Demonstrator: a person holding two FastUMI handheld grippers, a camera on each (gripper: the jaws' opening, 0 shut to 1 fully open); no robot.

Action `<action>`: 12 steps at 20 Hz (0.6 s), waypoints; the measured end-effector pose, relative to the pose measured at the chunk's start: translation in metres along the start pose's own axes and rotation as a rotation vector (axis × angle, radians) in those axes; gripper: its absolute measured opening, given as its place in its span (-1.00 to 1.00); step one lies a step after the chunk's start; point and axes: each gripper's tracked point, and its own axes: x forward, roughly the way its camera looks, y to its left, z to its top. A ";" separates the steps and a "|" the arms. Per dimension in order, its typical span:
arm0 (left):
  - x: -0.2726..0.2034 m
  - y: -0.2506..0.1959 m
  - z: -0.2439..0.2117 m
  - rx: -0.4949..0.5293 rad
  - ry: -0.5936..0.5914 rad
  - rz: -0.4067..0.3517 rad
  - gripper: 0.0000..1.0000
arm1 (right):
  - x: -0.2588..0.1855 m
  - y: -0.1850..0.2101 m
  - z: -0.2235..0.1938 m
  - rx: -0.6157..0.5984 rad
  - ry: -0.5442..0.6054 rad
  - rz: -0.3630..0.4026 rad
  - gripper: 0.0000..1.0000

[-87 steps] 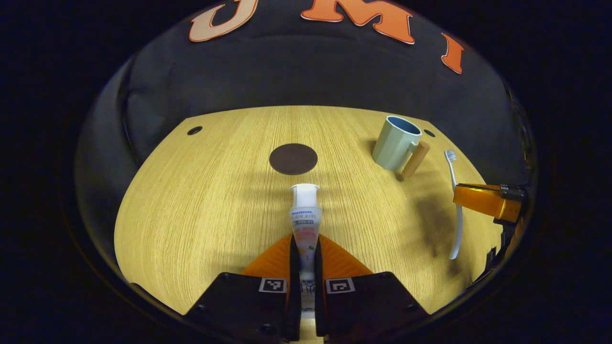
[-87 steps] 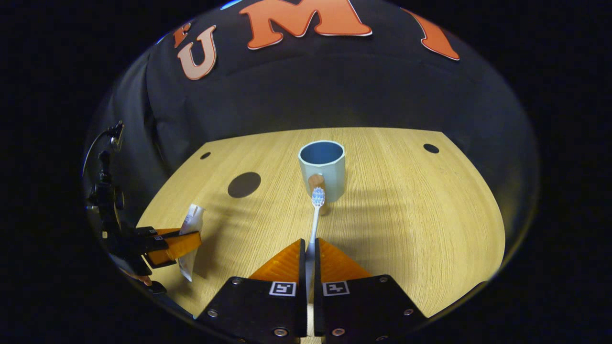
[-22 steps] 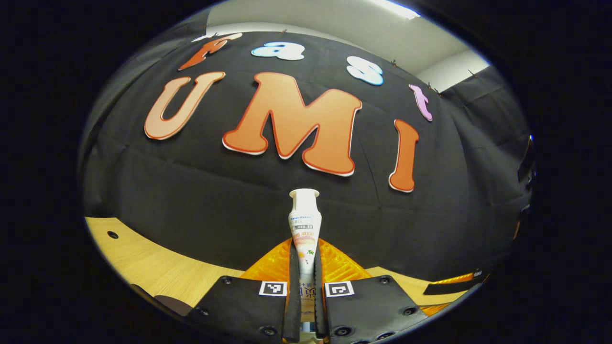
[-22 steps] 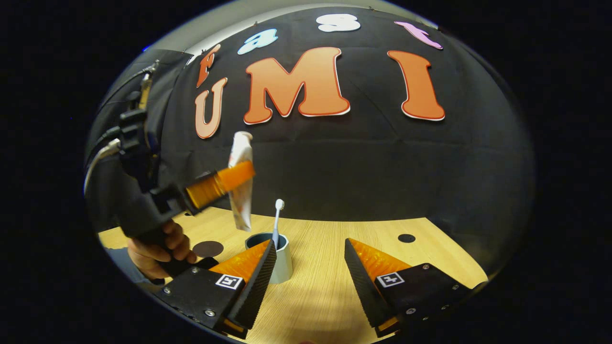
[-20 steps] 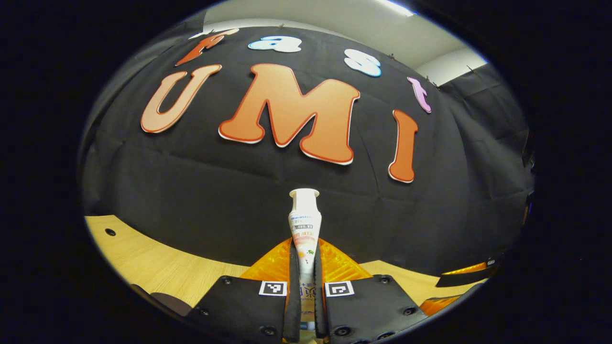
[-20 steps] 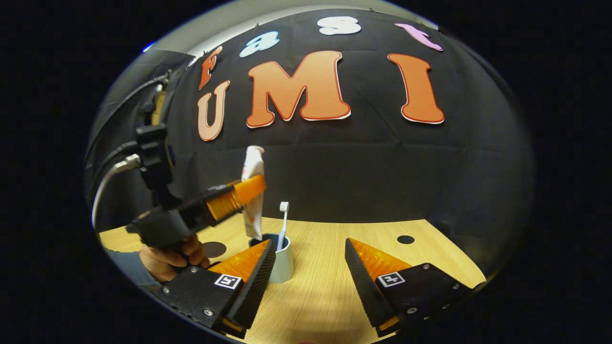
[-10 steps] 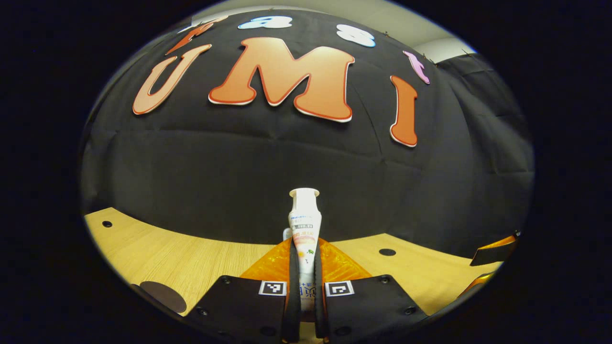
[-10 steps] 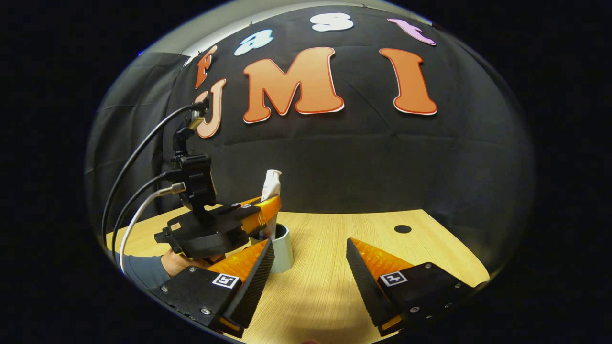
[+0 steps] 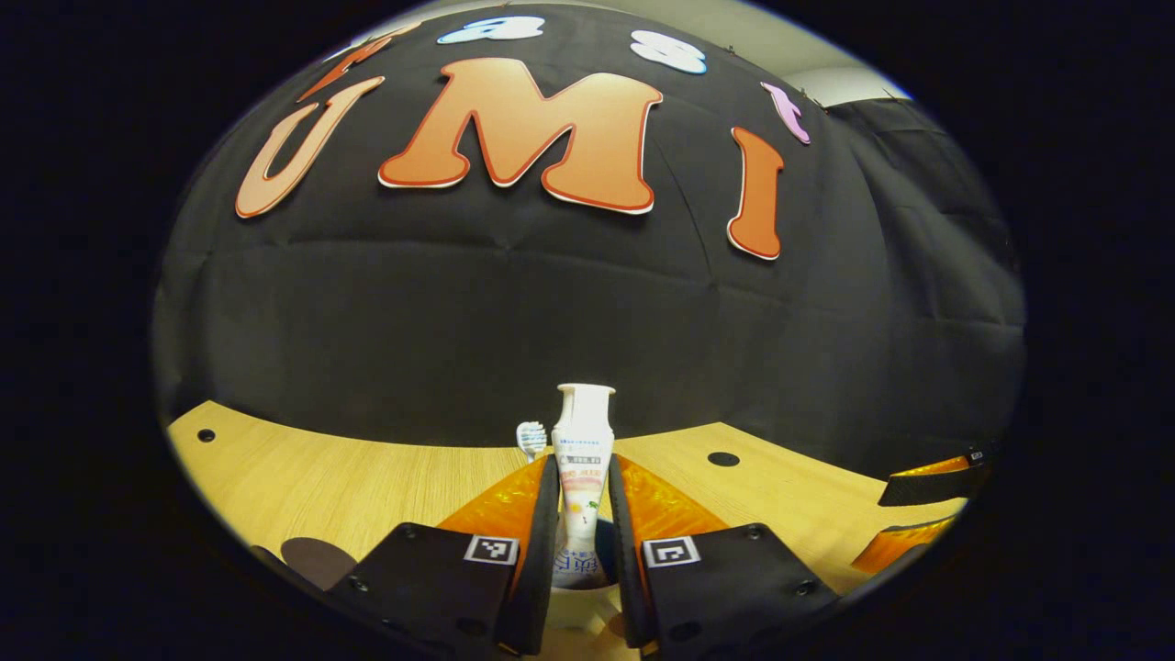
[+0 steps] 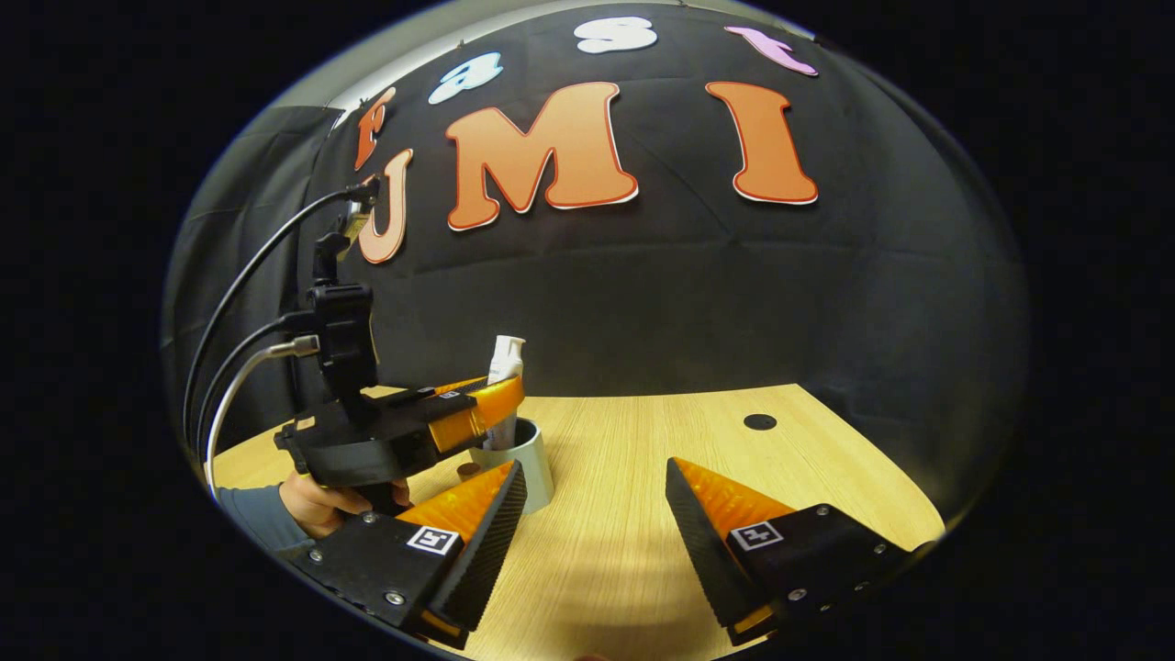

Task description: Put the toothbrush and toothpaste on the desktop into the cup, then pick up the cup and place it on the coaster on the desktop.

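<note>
Cup (image 10: 528, 459) on tabletop (image 10: 643, 514) beside coaster (image 9: 307, 558), toothbrush (image 9: 531, 437) and toothpaste (image 9: 582, 459) standing inside, left claw (image 9: 578, 542) parted around toothpaste, right claw (image 10: 592, 542) spread wide, empty

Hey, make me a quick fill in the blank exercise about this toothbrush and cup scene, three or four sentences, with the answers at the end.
1. The toothpaste stands upright with its lower end inside the ____.
2. The bristle head just beside the toothpaste belongs to the ____.
3. The right tongs hold nothing and their fingers stand wide ____.
4. The dark round coaster lies on the wooden ____.

Missing words: cup; toothbrush; open; desktop
</note>
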 end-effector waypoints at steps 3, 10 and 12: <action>-0.020 0.001 0.007 0.000 0.024 -0.011 0.08 | 0.001 0.010 -0.002 0.007 0.045 0.006 0.84; -0.091 0.033 0.033 -0.005 0.035 0.028 0.85 | 0.003 0.037 0.005 -0.023 0.132 0.025 0.84; -0.118 0.047 0.037 0.003 0.054 0.061 0.95 | 0.007 0.044 0.009 -0.036 0.162 0.020 0.84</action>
